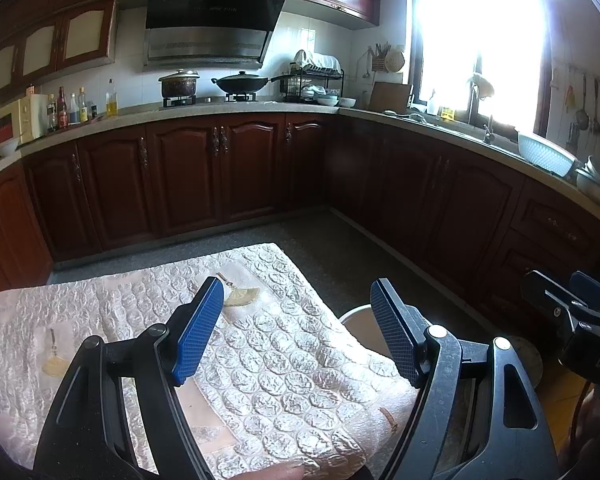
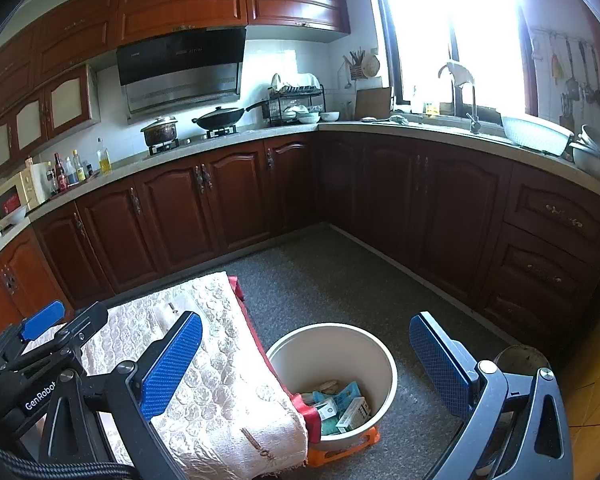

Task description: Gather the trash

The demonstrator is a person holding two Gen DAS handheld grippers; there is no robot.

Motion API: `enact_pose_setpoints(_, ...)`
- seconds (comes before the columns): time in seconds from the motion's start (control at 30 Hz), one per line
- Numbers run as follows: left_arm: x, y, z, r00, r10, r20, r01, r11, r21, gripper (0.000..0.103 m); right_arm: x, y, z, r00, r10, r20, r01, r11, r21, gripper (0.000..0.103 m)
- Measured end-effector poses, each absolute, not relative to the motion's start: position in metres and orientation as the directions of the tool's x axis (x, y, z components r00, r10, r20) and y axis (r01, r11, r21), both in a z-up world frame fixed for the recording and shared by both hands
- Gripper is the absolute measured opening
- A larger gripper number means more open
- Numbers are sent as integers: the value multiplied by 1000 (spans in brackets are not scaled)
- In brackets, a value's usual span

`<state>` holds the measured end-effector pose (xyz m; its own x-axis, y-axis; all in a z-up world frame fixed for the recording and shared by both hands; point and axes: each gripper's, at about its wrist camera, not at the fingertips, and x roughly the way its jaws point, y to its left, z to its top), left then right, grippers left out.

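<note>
Hovering with jaws apart and empty, the left hand-held gripper (image 1: pixel 296 332) and right hand-held gripper (image 2: pixel 306 364) flank the cloth-covered counter (image 1: pixel 260 360). Trash (image 2: pixel 340 404) lies in the bin (image 2: pixel 384 360) (beside the counter); scanning the cloth for leftovers seems wise.

Cloth (image 2: pixel 220 380) over the surface: pale, shiny, quilted into raised rounds, satin-like; red fabric edge under it. Bin (image 2: pixel 384 364): smooth matt cream plastic, sitting on an orange plastic base (image 2: pixel 352 446). Cartons (image 2: pixel 354 412) inside it: printed paper or card, slightly glossy. Floor (image 2: pixel 340 280): grey, speckled, rough-looking. Cabinets (image 1: pixel 188 172): reddish-brown wood, semi-gloss, metal handles. Left hand-held gripper (image 1: pixel 296 332): matt black frame, blue pads (image 1: pixel 200 332) with fine dimpled texture. Right hand-held gripper (image 2: pixel 306 364): same finish.
</note>
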<state>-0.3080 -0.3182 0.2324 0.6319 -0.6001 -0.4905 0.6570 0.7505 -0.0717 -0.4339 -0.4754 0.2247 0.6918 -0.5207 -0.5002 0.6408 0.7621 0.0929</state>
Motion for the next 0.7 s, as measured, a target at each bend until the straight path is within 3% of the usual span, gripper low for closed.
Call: enact_pose_setpoints(0.7,-307,-326,225,641,-579,-504,650,759,-45,75,-430,-483,215,684,-506,-524,641,761,102,103)
